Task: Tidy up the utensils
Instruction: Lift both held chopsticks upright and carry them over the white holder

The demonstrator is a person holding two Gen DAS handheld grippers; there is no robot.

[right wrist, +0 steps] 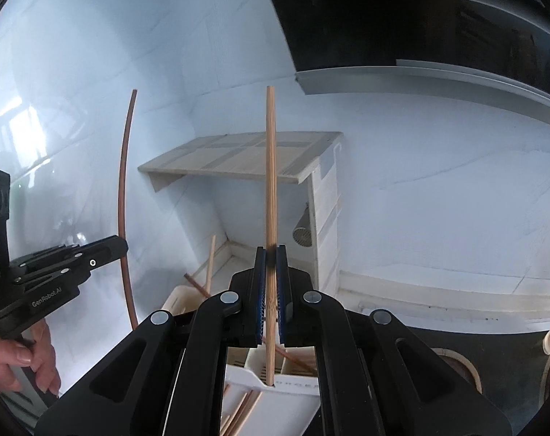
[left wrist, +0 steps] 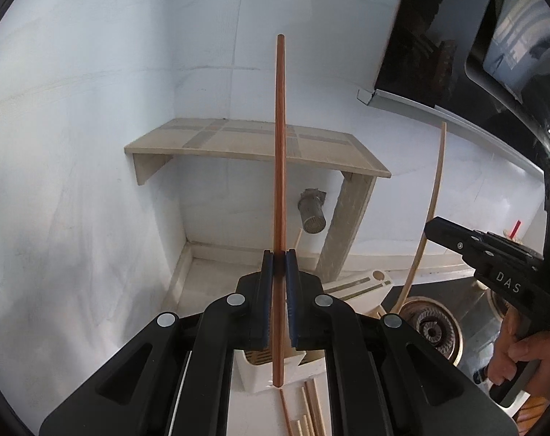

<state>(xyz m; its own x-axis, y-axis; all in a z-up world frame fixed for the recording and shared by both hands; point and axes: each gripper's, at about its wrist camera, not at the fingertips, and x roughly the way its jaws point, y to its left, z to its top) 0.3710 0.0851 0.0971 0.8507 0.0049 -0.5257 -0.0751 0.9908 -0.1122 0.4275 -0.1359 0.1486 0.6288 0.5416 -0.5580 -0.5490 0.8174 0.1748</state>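
Your left hand-held gripper (left wrist: 279, 254) sits nearest the lens, jaws clamped on a reddish-brown chopstick (left wrist: 280, 167) that stands nearly upright, its lower tip hanging just above the white utensil holder (left wrist: 275, 374). You seem to grip it low on the shaft so the tip can be aimed down into a compartment. Your right hand-held gripper (right wrist: 271, 254) is likewise closed, on a pale bamboo chopstick (right wrist: 270, 181), also upright with its tip over a slot of the same holder. Loose chopsticks (left wrist: 311, 410) lie on the table before the holder, so sorting looks unfinished. Only the left view shows the stove burner (left wrist: 431, 330) beside the holder; only the right view shows chopsticks already leaning (right wrist: 210, 265) inside the holder's far end, and the slatted floor of its compartments (right wrist: 264, 370)
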